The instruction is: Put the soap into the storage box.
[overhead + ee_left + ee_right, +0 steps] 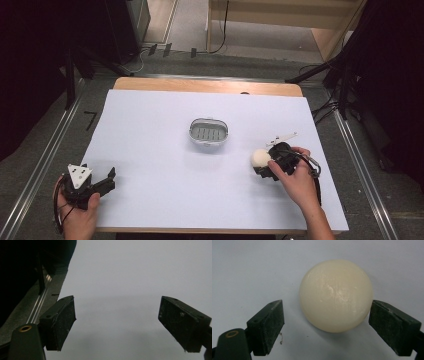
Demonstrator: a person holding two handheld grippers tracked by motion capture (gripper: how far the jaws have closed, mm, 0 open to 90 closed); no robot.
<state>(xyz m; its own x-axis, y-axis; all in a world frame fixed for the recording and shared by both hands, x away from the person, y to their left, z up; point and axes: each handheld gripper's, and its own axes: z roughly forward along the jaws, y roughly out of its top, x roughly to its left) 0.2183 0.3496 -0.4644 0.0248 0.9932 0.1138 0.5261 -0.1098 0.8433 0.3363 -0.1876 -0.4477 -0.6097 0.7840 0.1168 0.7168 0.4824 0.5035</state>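
A round cream soap-like bar [260, 158] lies on the white sheet right of centre. My right gripper [264, 164] reaches to it from the right, held in a hand. In the right gripper view the bar [335, 296] sits between the jaws of the right gripper [325, 312]. The right pad [392, 327] is at the bar's edge and the left pad [268, 325] stands clear of it. An oval grey dish [192, 132] with a ribbed floor stands empty at the middle. My left gripper [111, 180] rests at the sheet's lower left, open, with nothing between the jaws [117, 307].
The white sheet [160, 125] covers a wooden table [200, 85]. Metal rails [45, 160] run along both sides on the grey floor. Black stands and cables [345, 85] are at the far right and far left.
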